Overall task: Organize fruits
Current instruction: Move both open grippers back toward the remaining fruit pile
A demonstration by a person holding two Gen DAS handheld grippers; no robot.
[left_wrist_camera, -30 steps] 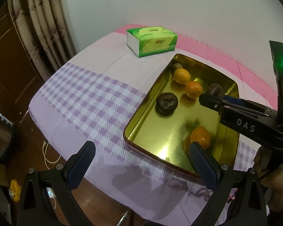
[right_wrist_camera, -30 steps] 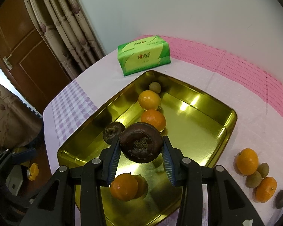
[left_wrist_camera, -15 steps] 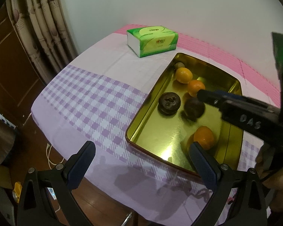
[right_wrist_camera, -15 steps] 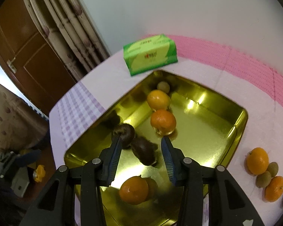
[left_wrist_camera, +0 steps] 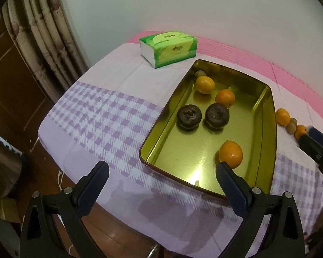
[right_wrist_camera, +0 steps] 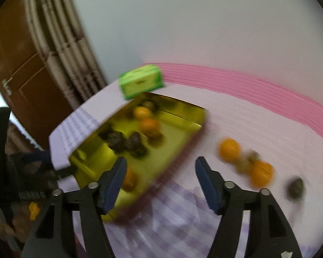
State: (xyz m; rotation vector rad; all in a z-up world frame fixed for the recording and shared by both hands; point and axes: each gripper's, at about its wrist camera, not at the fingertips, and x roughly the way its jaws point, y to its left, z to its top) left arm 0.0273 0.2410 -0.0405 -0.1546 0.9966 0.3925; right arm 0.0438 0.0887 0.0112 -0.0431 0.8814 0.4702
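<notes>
At the far left stand a brown door [left_wrist_camera: 8, 81] and a striped curtain [left_wrist_camera: 45, 43]. The surface [left_wrist_camera: 101, 116] carries a cloth, lilac checks in front and pink stripes at the back. The left tool [left_wrist_camera: 161, 178] hangs over the near edge of the surface; its two blue fingers are spread wide and nothing is between them. Behind it, near the wall, lies a green tissue pack [left_wrist_camera: 168, 48].

To the right of the checks sits the gold tray [left_wrist_camera: 269, 116]. Inside it, in the far corner, is a small brown fruit [left_wrist_camera: 199, 73], then two oranges [left_wrist_camera: 205, 84] in a row toward the middle. In the middle lie two dark round fruits [left_wrist_camera: 189, 117], side by side and just apart, the right one [left_wrist_camera: 217, 114] just beside the second orange [left_wrist_camera: 225, 98]. One more orange [left_wrist_camera: 230, 154] rests near the front right corner.

Outside the tray, on its right, more oranges and small brown fruits [left_wrist_camera: 290, 126] lie in a short row on the cloth. The right tool [right_wrist_camera: 159, 182] is over the right edge of the tray; its view is blurred, its jaws are opening and they hold nothing. Further right in that view a dark fruit [right_wrist_camera: 296, 187] lies alone on the cloth.
</notes>
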